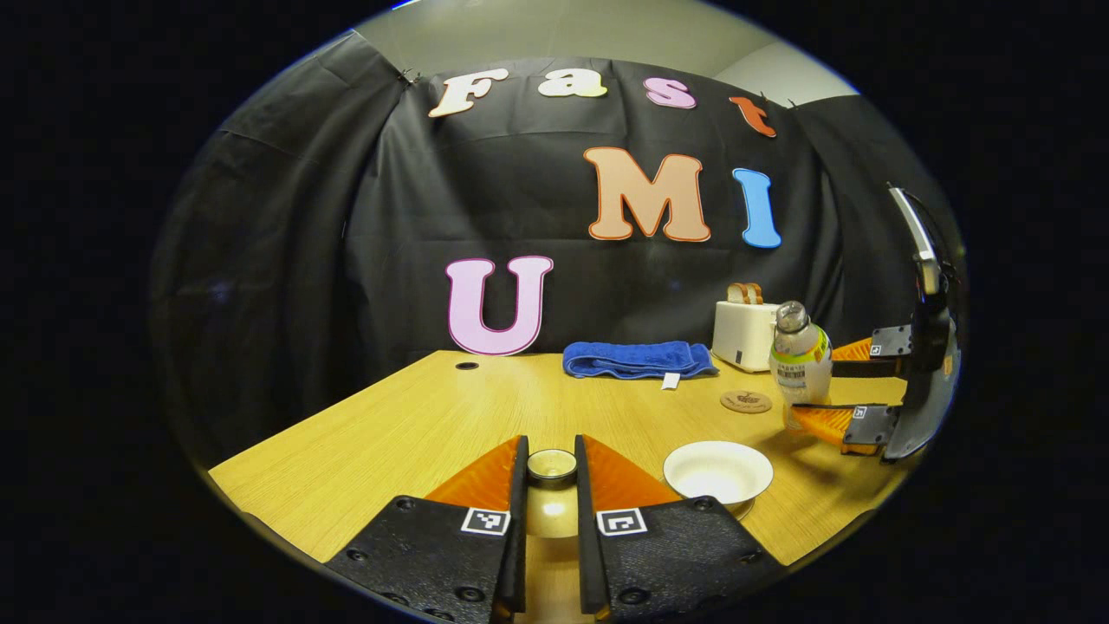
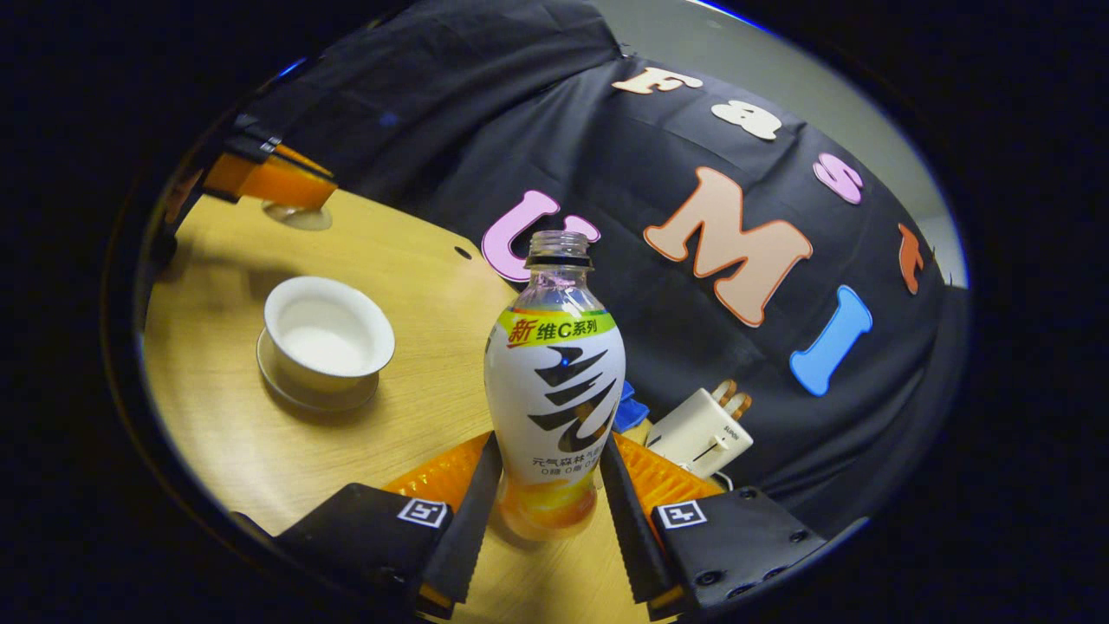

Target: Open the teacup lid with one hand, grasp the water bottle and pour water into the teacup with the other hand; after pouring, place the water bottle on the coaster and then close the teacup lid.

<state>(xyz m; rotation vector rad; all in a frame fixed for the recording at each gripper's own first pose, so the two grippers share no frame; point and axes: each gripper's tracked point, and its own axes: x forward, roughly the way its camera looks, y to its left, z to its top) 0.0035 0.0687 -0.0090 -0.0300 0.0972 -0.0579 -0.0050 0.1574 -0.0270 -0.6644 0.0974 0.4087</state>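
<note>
Left gripper (image 1: 551,485) is pinching the teacup lid (image 1: 552,466) by its knob, lifted just beside the open teacup (image 1: 717,472). Right gripper (image 2: 548,494) is squeezing the water bottle (image 2: 554,381), uncapped, near the teacup and next to the coaster (image 1: 746,401).

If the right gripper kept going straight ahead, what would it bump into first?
Nothing new: the water bottle already sits between the right gripper fingers, which look pressed on its lower sides. Behind the bottle, probably the toaster or booth wall, though depth is unclear.
</note>
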